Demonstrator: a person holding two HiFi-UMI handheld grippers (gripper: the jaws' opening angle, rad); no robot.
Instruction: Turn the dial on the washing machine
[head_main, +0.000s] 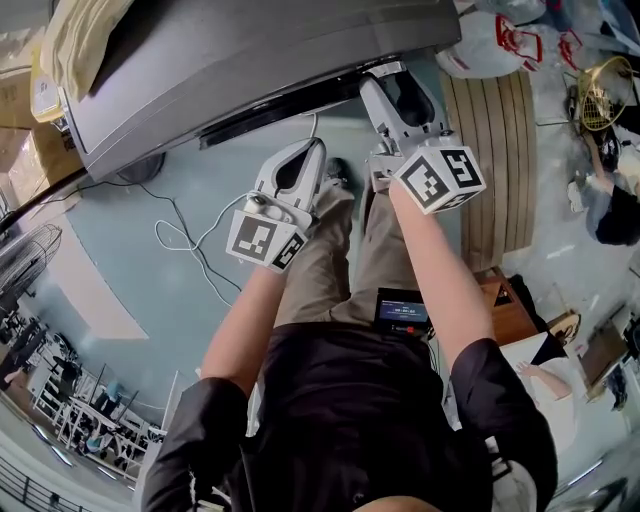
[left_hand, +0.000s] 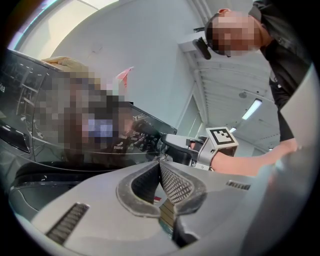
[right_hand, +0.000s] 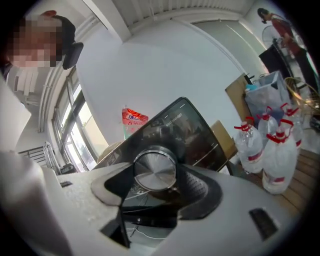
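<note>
The grey washing machine fills the top of the head view. My right gripper reaches up against its front edge. In the right gripper view a round brushed-metal dial stands out from the dark glossy control panel. It sits between the two black pads, which close on its sides. My left gripper hangs back below the machine, over the floor. Its ribbed pads meet at the tips with nothing between them. The left gripper view also shows the right gripper at the panel.
A thin white cable loops over the floor under the machine. A wooden pallet lies to the right, with several red-capped water bottles beside it. A red pouch stands on the machine's top. A fan is at far left.
</note>
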